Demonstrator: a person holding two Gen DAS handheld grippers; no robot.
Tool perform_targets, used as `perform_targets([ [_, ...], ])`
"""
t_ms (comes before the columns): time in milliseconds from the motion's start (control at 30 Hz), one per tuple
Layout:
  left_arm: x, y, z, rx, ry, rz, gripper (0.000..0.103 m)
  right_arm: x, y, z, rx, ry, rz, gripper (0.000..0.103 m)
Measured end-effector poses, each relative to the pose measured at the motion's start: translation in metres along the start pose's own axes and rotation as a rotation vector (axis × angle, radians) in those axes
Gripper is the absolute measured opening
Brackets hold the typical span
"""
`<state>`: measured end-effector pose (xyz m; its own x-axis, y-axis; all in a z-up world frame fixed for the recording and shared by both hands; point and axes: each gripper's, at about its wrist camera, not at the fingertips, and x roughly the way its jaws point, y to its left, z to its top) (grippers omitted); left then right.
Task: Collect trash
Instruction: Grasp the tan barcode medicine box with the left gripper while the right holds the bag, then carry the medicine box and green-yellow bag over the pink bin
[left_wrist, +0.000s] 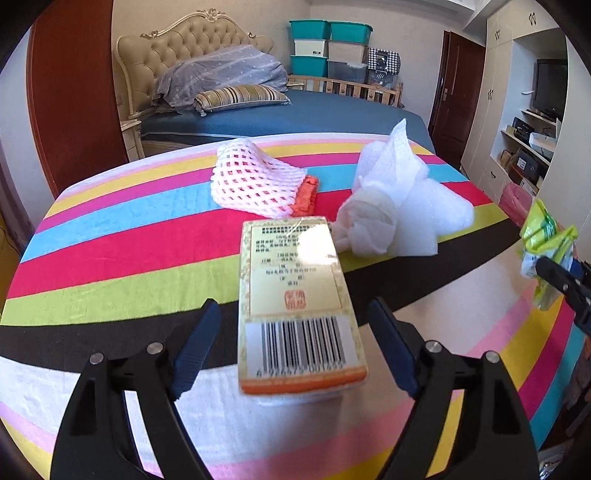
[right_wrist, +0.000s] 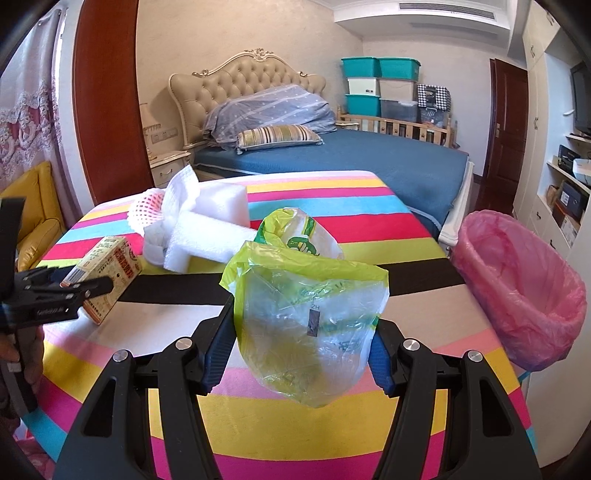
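A yellow carton with a barcode (left_wrist: 299, 306) lies on the striped table between the open fingers of my left gripper (left_wrist: 295, 332); the fingers stand apart from its sides. It also shows in the right wrist view (right_wrist: 107, 273), with the left gripper (right_wrist: 55, 291) around it. My right gripper (right_wrist: 303, 332) is shut on a crumpled green and clear plastic bag (right_wrist: 306, 314) held above the table. The bag also shows in the left wrist view (left_wrist: 546, 254). White foam sheets (left_wrist: 391, 206) and a pink foam net (left_wrist: 255, 181) over an orange piece (left_wrist: 306, 199) lie further back.
A bin lined with a pink bag (right_wrist: 517, 288) stands off the table's right edge. The striped tablecloth (right_wrist: 332, 424) covers the table. A bed (right_wrist: 351, 155) lies behind, shelves and a cupboard (right_wrist: 561, 184) to the right, a yellow chair (right_wrist: 37, 206) to the left.
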<state>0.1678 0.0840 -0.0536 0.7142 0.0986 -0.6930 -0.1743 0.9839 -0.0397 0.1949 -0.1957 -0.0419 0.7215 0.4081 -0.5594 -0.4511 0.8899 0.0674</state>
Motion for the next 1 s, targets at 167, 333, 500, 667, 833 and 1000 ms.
perform_targets([
  [167,0.008,0.003,0.004,0.005,0.004,-0.007,0.048,0.0,0.006,-0.005,-0.011,0.004,0.008,0.06],
  [333,-0.018,-0.003,-0.001,0.006,-0.09,-0.037,0.048,-0.005,0.007,-0.009,-0.015,0.0,0.02,0.06],
  [500,-0.044,-0.026,-0.001,0.066,-0.171,-0.06,0.048,-0.012,0.004,-0.011,-0.012,-0.014,0.025,0.06],
  [667,-0.053,-0.055,-0.001,0.127,-0.198,-0.099,0.048,-0.018,-0.001,-0.012,-0.006,-0.029,0.025,0.06],
  [833,-0.052,-0.083,-0.001,0.181,-0.195,-0.128,0.048,-0.027,-0.009,-0.015,0.007,-0.045,0.022,0.06],
  [1000,-0.052,-0.112,0.003,0.242,-0.2,-0.165,0.048,-0.034,-0.019,-0.014,0.026,-0.067,0.013,0.06],
])
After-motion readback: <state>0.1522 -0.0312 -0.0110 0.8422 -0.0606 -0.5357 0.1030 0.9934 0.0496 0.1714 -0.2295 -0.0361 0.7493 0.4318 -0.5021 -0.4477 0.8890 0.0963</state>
